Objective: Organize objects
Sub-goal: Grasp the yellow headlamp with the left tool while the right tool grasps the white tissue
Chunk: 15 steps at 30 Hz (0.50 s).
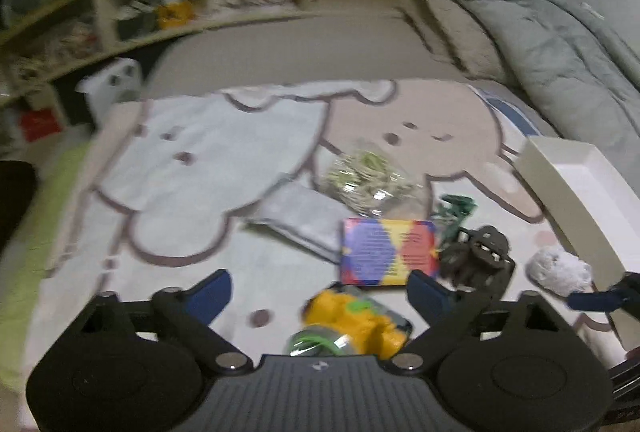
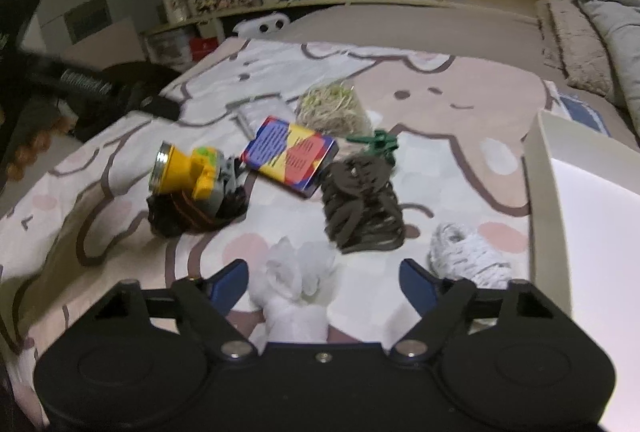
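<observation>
Right wrist view: right gripper [image 2: 322,282], jaws wide, straddles a white cloth bundle [image 2: 296,292], apparently to grasp it; left gripper [image 1: 320,292], jaws wide, straddles the yellow headlamp [image 1: 352,320].

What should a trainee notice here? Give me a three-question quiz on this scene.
1. True or false: the right gripper is shut on the white cloth bundle.
2. Which lies nearest the white tray: A) yellow headlamp, B) white cord coil, C) colourful box?
3. Fill in: the left gripper hangs open above the ____.

Key: 1 false, its jaws are open; 2 B; 3 yellow headlamp.
</observation>
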{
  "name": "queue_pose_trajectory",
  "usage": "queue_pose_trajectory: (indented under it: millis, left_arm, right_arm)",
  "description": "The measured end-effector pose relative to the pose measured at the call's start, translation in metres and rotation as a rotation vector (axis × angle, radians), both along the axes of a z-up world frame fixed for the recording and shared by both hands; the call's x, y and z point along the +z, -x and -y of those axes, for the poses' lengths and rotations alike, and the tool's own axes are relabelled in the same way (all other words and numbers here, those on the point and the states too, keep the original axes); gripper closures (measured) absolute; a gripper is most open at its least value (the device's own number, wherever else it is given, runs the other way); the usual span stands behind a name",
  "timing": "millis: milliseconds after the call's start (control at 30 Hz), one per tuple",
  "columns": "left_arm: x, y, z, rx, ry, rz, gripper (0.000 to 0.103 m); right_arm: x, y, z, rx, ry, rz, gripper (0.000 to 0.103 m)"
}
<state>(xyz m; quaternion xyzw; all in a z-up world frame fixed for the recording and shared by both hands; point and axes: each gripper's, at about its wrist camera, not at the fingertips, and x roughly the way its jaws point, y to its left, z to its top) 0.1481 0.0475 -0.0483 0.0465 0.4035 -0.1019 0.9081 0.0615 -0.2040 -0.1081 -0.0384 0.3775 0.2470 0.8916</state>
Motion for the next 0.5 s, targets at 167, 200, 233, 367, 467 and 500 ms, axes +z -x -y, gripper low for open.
queue_pose_trajectory:
  millis: [167,200,233,367,467,500]
  left_arm:
    - [-0.034,-0.024,-0.001,-0.034,0.006,-0.124,0.041]
    - [-0.037,-0.024,-0.004,-0.034,0.043,-0.139,0.044]
    - [-0.039,-0.023,-0.008,-0.037,0.085,-0.155,0.046]
    - [-0.037,-0.018,-0.014,-0.072,0.122,-0.218,0.049]
    - [-0.036,-0.010,-0.010,-0.121,0.078,-0.241,0.049]
    - [-0.037,-0.007,-0.008,-0.133,0.060,-0.249,0.049]
  right_arm:
    - [-0.009,-0.001,-0.005,0.027,0.013,-0.027,0.044]
    - [-0.010,-0.001,-0.005,0.031,0.012,-0.029,0.045]
    - [-0.011,-0.001,-0.006,0.036,0.010,-0.032,0.046]
    - [-0.013,-0.003,-0.008,0.049,0.009,-0.048,0.047]
    - [-0.016,-0.004,-0.010,0.058,0.008,-0.066,0.047]
    - [-0.017,-0.004,-0.011,0.063,0.008,-0.071,0.047]
